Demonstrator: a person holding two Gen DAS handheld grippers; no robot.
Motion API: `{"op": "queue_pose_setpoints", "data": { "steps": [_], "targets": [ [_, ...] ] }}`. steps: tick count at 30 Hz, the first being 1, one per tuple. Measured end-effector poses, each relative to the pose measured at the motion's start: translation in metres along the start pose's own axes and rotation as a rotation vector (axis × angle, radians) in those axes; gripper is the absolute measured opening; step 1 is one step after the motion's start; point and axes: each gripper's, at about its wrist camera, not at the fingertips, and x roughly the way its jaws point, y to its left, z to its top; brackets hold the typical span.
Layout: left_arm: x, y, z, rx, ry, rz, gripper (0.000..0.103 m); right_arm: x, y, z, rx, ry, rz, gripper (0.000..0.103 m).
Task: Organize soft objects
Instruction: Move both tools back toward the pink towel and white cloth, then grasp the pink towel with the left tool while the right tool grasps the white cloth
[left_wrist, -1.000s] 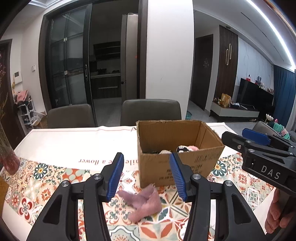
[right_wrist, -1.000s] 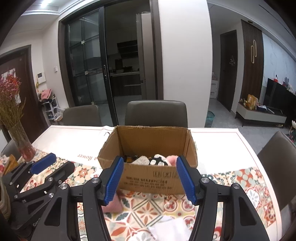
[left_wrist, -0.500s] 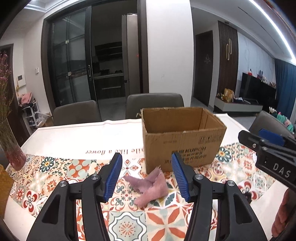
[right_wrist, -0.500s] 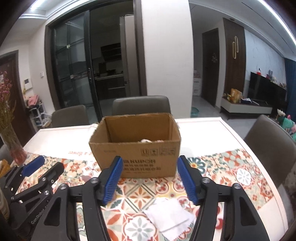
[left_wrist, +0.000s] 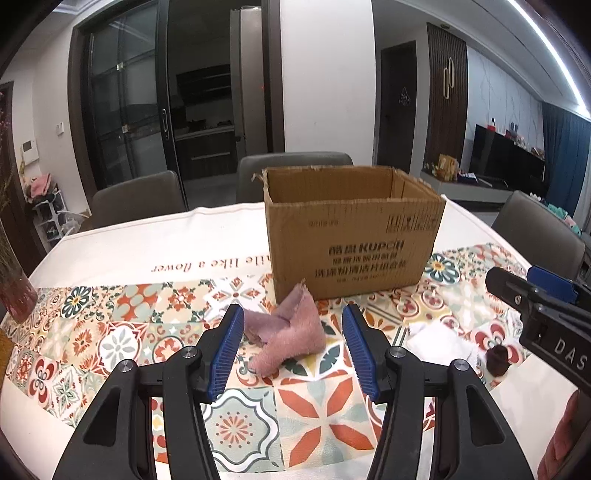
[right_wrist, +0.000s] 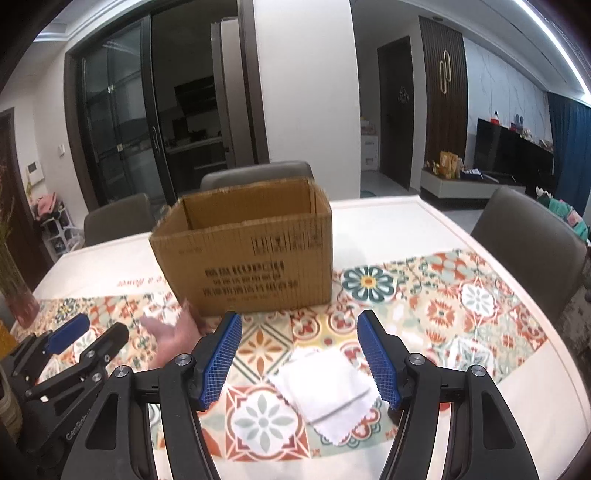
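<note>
A crumpled pink cloth (left_wrist: 291, 332) lies on the patterned tablecloth in front of an open cardboard box (left_wrist: 351, 236). My left gripper (left_wrist: 291, 354) is open and empty, low over the table, with the pink cloth between and just beyond its fingertips. A folded white cloth (right_wrist: 325, 391) lies between the fingertips of my right gripper (right_wrist: 301, 360), which is open and empty. The white cloth also shows in the left wrist view (left_wrist: 439, 341). The box (right_wrist: 247, 254) stands behind both cloths; its inside is hidden.
A small dark brown object (left_wrist: 496, 360) lies beside the white cloth. A glass vase (left_wrist: 14, 291) stands at the table's left edge. Grey chairs (left_wrist: 291, 173) stand behind the table and one (right_wrist: 528, 240) at the right side.
Both grippers have dropped lower and pulled back from the box. The box's contents are no longer visible. The pink cloth and the white cloth now sit between the respective fingertips.
</note>
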Motion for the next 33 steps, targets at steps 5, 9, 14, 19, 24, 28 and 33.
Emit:
{"op": "queue_pose_setpoints", "data": {
  "steps": [5, 9, 14, 19, 24, 28, 33],
  "targets": [
    [0.014, -0.002, -0.011, 0.008, 0.03, -0.011, 0.054, 0.012, -0.002, -0.014, 0.013, 0.04, -0.007, 0.066],
    [0.025, -0.002, -0.016, 0.012, 0.046, -0.015, 0.055, 0.022, -0.001, -0.024, 0.015, 0.062, -0.017, 0.066],
    [0.038, -0.002, -0.021, 0.02, 0.065, -0.024, 0.055, 0.032, 0.002, -0.034, 0.011, 0.079, -0.036, 0.066],
    [0.051, -0.002, -0.025, 0.032, 0.077, -0.028, 0.055, 0.041, 0.002, -0.043, 0.013, 0.096, -0.057, 0.066],
    [0.064, -0.002, -0.026, 0.036, 0.083, -0.031, 0.055, 0.052, 0.002, -0.05, 0.02, 0.109, -0.068, 0.066],
    [0.074, -0.002, -0.026, 0.034, 0.082, -0.029, 0.056, 0.062, 0.003, -0.054, 0.017, 0.119, -0.078, 0.066],
    [0.085, -0.002, -0.024, 0.027, 0.088, -0.033, 0.056, 0.076, 0.005, -0.057, 0.007, 0.131, -0.088, 0.066]
  ]
}}
